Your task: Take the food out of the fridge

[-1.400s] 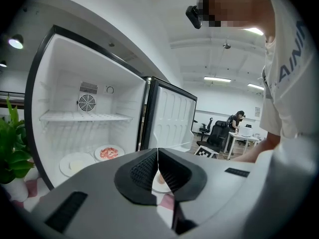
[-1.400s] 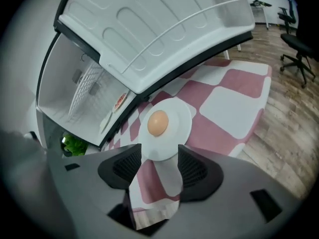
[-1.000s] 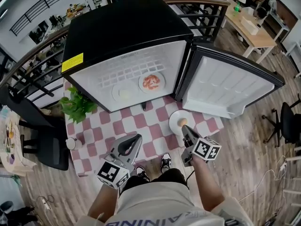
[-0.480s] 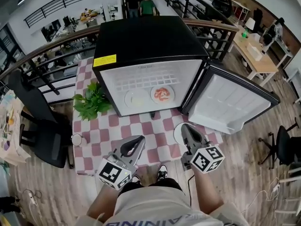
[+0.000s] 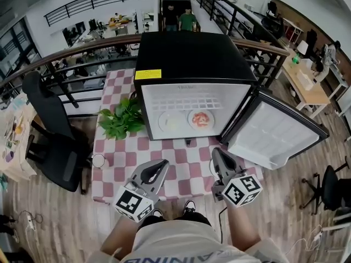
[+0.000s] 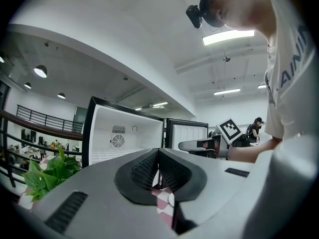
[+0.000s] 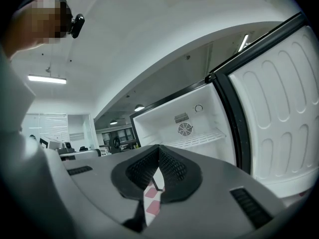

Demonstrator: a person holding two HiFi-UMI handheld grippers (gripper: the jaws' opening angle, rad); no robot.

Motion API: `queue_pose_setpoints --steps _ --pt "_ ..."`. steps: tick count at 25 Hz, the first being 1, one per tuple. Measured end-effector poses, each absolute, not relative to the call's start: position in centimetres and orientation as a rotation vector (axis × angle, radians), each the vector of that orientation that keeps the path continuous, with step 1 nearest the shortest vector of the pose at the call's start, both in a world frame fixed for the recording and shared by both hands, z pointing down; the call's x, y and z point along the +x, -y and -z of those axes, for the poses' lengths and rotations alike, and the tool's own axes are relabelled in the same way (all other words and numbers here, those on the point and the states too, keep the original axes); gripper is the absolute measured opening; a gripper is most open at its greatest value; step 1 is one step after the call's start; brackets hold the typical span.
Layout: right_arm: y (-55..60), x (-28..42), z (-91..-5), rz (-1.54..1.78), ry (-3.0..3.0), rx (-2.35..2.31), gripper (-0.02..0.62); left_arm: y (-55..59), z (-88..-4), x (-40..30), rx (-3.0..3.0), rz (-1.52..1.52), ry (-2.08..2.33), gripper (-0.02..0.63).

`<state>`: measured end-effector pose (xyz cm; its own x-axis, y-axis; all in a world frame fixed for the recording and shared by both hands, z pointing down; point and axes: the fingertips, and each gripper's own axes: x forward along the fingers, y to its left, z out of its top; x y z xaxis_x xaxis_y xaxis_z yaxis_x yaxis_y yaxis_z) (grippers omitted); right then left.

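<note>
The black fridge [image 5: 192, 53] stands open on the checkered table, its door [image 5: 274, 133] swung out to the right. On its floor a plate of red food [image 5: 201, 119] lies beside a pale plate [image 5: 171, 121]. My left gripper [image 5: 163, 162] and right gripper [image 5: 215, 150] hover over the table's near edge, both shut and empty, pointing at the fridge. In the left gripper view the left gripper [image 6: 158, 151] has its pads together, and the right gripper [image 6: 199, 144] shows beside it. The right gripper [image 7: 159, 147] faces the white fridge interior [image 7: 184, 128]. A white plate [image 5: 210, 167] on the table is mostly hidden behind the right gripper.
A green plant [image 5: 123, 122] stands left of the fridge and a small cup [image 5: 98, 160] sits at the table's left edge. A black chair [image 5: 52, 141] is at the left. A railing [image 5: 82, 45] runs behind the table.
The head view has tilted up, so the fridge sits lower and nearer the middle. Both grippers have risen. The right one has rolled and now covers the table plate.
</note>
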<state>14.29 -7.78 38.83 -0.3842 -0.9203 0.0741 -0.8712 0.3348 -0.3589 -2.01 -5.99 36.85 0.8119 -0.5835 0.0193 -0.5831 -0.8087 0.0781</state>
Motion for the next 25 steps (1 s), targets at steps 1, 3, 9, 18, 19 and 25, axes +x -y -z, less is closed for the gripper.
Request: queue_pose_setpoints --steps 1,3,9,18,19,25 --pt "7.9 14.2 -38.9 0.524 -2.451 -1.653 0.020 6.0 -36.8 -2.1 2.912 0.009 0.940 0.009" --pt "8.0 14.0 -39.1 0.536 -2.453 -1.651 0.020 5.9 -36.8 -2.1 2.918 0.005 0.935 0.009" --pt "8.5 14.1 -39.6 0.563 -2.446 -1.659 0.020 6.3 -36.7 -2.1 2.930 0.002 0.933 0.008" --pt "9.3 14.2 -40.7 0.628 -2.433 -1.669 0.020 7.1 -37.2 -2.7 2.906 0.007 0.966 0.008" --pt "9.5 14.1 -40.9 0.637 -2.432 -1.667 0.020 7.2 -37.2 -2.7 2.904 0.006 0.969 0.008" --pt "11.2 13.5 -43.2 0.769 -2.438 -1.634 0.021 8.0 -38.0 -3.4 2.874 -0.011 1.004 0.008"
